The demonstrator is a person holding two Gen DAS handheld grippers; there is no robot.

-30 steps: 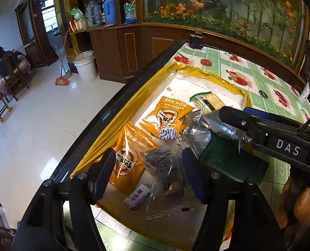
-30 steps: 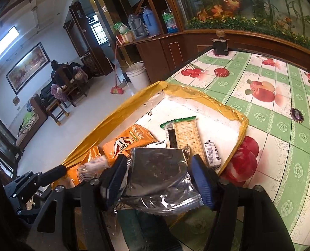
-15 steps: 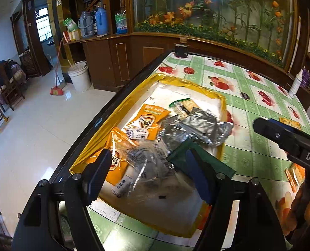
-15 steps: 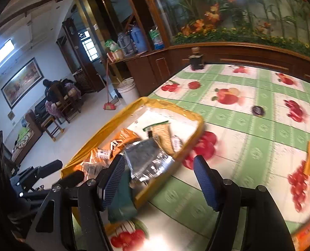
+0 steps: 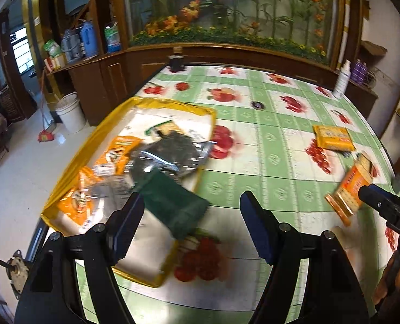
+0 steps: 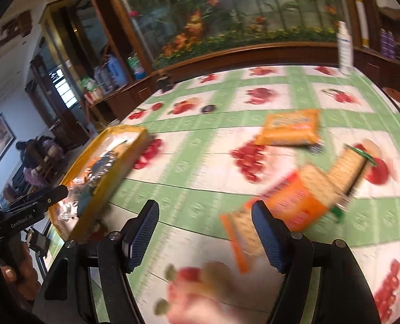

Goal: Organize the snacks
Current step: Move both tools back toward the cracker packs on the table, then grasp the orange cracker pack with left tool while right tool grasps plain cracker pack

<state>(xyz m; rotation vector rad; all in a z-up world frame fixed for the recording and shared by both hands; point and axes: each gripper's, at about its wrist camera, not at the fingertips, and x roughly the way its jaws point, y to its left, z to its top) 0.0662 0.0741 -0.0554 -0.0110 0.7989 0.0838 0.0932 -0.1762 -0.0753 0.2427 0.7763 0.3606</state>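
A yellow tray (image 5: 172, 106) at the table's left edge holds a silver packet (image 5: 172, 148), a dark green packet (image 5: 172, 205) and several orange packets (image 5: 118, 148). My left gripper (image 5: 191, 216) hangs open above the tray's near right corner and holds nothing. On the cloth to the right lie an orange packet (image 6: 289, 128) and a heap of cracker packs (image 6: 302, 189). My right gripper (image 6: 205, 216) is just left of that heap, its jaws opening with nothing between them. That view is blurred. The tray (image 6: 113, 178) lies to its left.
A white bottle (image 5: 343, 79) stands at the far right of the table, a dark jar (image 5: 176, 60) at the far edge and a small dark disc (image 5: 258, 105) in the middle. Wooden cabinets back the table. On the floor to the left stands a white bucket (image 5: 70, 112).
My right gripper let go of the silver packet, which now lies in the tray, and swung right to the cracker packs. My left gripper drew back and turned right, jaws a little wider.
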